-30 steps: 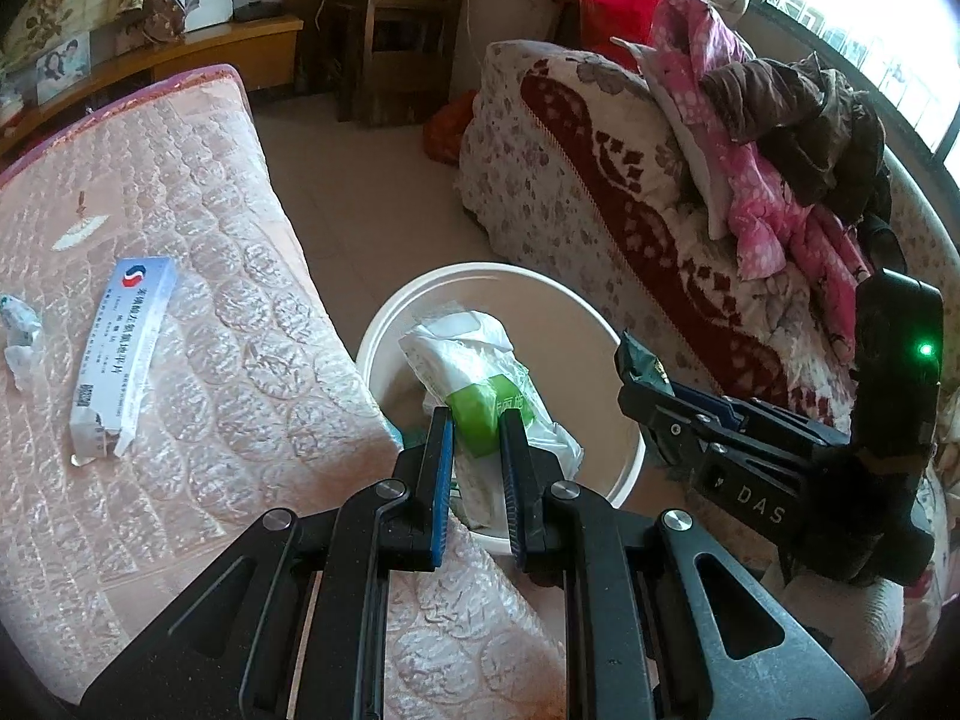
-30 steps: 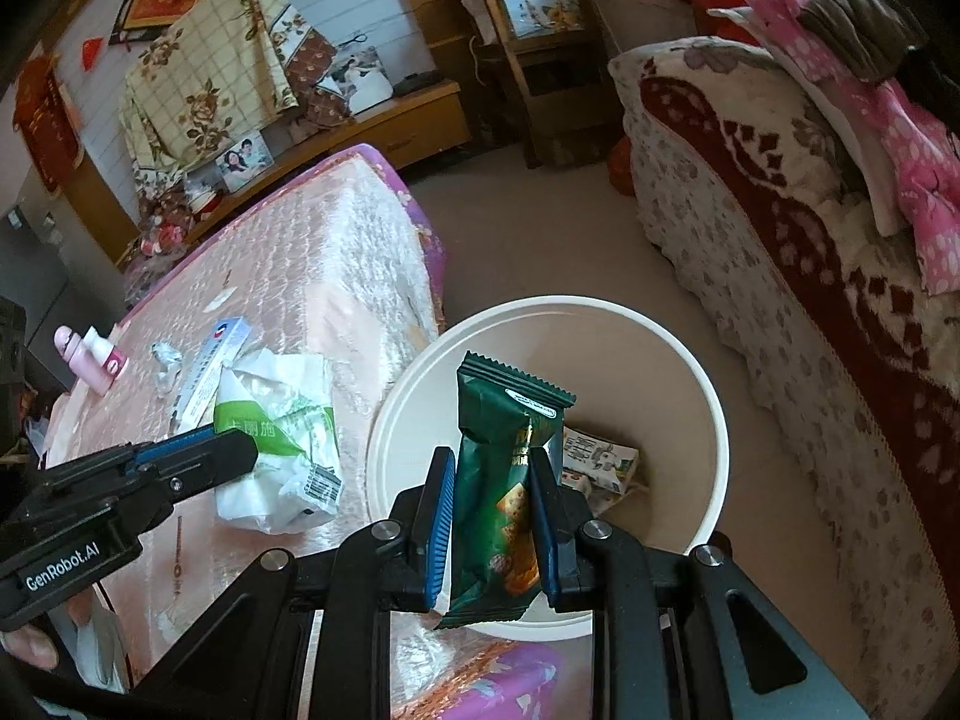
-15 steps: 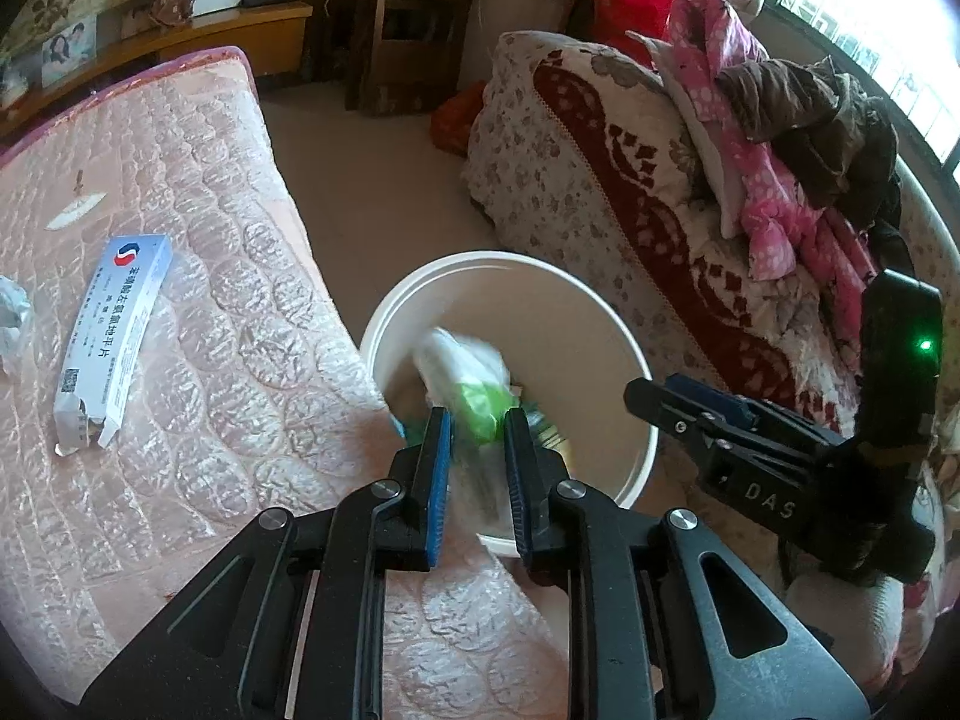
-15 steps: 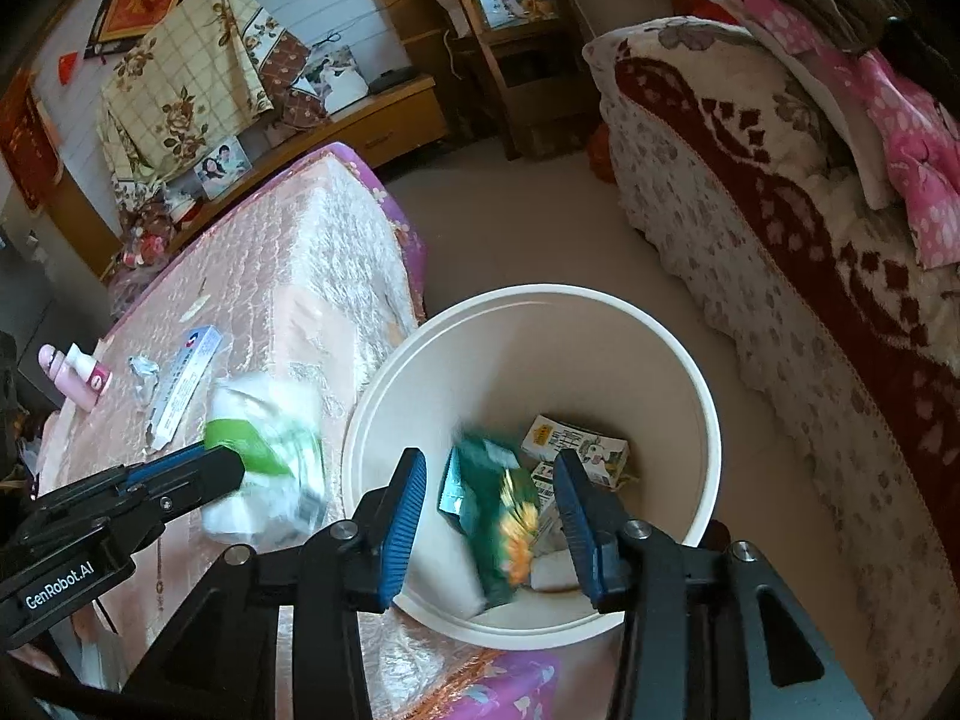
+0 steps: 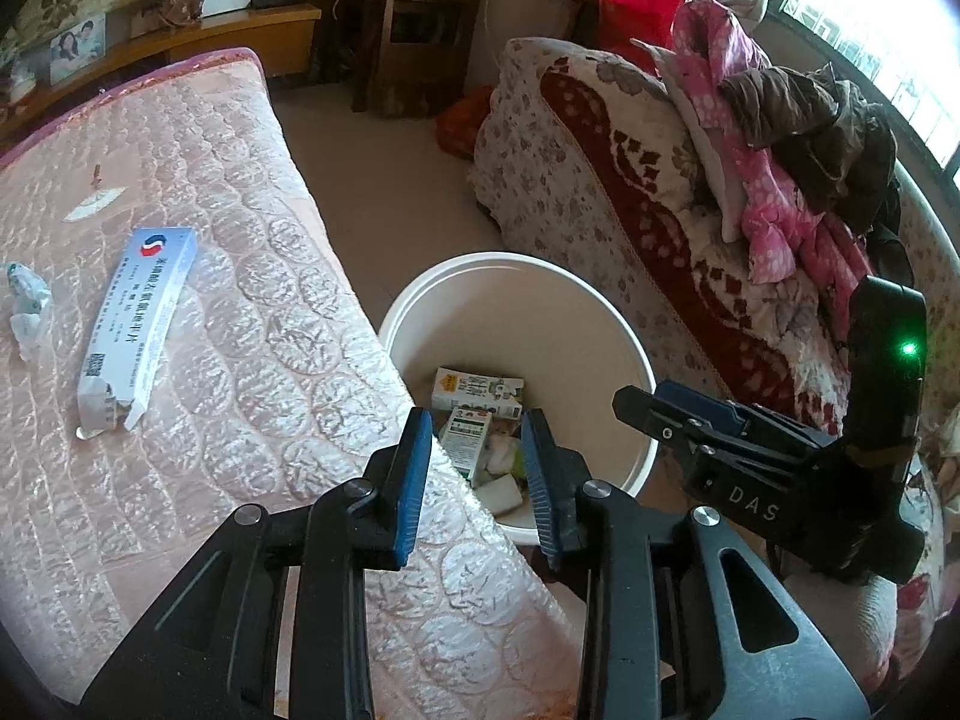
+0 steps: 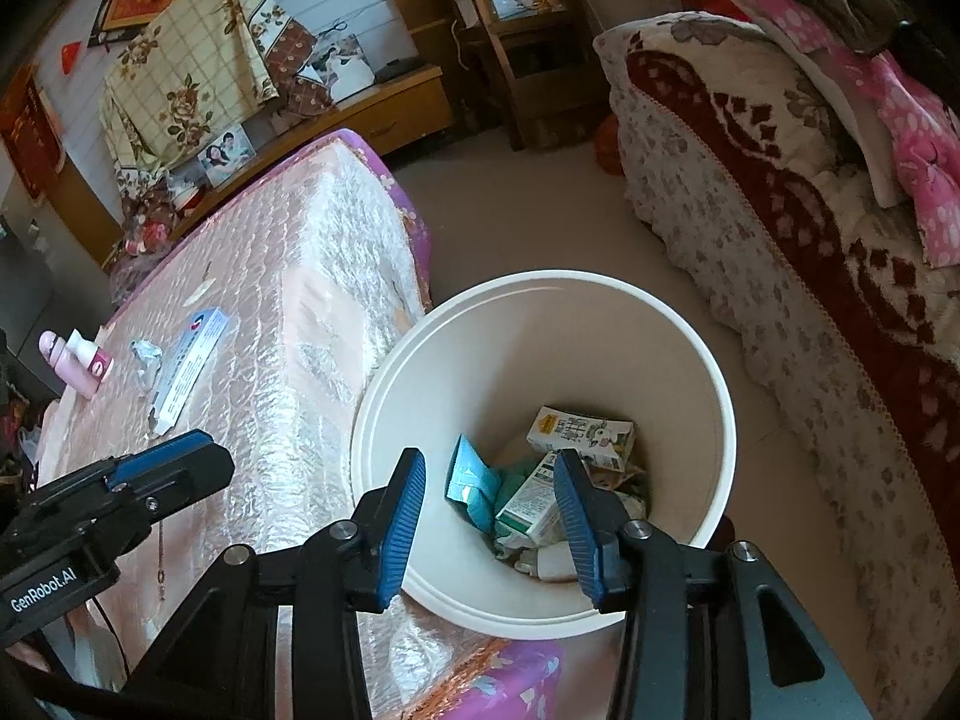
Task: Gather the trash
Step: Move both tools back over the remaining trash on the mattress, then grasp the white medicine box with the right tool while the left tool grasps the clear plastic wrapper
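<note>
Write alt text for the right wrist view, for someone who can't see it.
The right gripper hangs open and empty over a white bin holding cartons and wrappers on the floor beside a pink mattress. The left gripper reaches in at left; a long box, a crumpled wrapper and a pink bottle lie on the mattress.

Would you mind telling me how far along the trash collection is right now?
Done: several cartons and wrappers lie in the white bin, among them a milk carton. In hand: nothing; the left hand-held gripper has just been opening and, like the right hand-held gripper, stands open and empty above the bin. Left: the long blue-and-white box and the crumpled wrapper beside it on the mattress.
</note>
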A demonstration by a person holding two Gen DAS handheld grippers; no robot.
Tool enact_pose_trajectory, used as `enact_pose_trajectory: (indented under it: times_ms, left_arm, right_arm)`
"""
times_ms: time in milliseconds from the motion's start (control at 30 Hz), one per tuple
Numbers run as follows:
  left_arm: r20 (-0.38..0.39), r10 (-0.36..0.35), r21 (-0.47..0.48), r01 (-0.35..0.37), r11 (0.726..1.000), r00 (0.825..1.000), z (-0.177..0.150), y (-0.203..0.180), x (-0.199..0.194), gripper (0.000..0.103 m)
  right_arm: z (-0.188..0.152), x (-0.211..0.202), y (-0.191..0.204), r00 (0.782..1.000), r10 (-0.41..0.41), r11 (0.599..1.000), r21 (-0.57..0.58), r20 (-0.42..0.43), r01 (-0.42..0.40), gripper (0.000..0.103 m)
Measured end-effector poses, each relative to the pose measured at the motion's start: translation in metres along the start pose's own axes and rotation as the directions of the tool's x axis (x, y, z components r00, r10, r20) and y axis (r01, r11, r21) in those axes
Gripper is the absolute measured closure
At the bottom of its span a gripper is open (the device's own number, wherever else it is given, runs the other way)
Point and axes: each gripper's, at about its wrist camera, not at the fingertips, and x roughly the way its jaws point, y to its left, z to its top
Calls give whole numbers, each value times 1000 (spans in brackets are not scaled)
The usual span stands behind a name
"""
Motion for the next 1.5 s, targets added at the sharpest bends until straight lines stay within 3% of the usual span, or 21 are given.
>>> enact_pose_trajectory:
  times_ms: [500, 800, 933, 1167, 1267, 1500]
  left_arm:
    - [65, 65, -38, -63, 997, 996, -10, 36, -43, 74]
    - [84, 154, -142, -141, 980, 985, -29, 114, -81, 74]
    - [75, 202, -209, -183, 961, 977, -38, 155, -94, 74]
    - [68, 257, -301, -226, 927, 964, -46, 212, -113, 74]
    - [68, 254, -330, -219, 918, 965, -45, 226, -115, 63]
    - [74, 234, -377, -190, 907, 970, -18, 246, -101, 61]
  right_arm:
    - [-6, 1, 51, 999, 38, 996, -78, -16, -40, 58]
    - [-4, 5, 91, 997, 73, 989, -124, -26, -75, 57]
    - [-4, 14, 114, 994, 100, 985, -138, -44, -105, 43]
    - [5, 46, 176, 983, 160, 964, -198, -92, -175, 42]
    - [15, 62, 203, 980, 168, 956, -225, -104, -188, 41]
    - [44, 109, 257, 989, 100, 943, -308, -110, -129, 38]
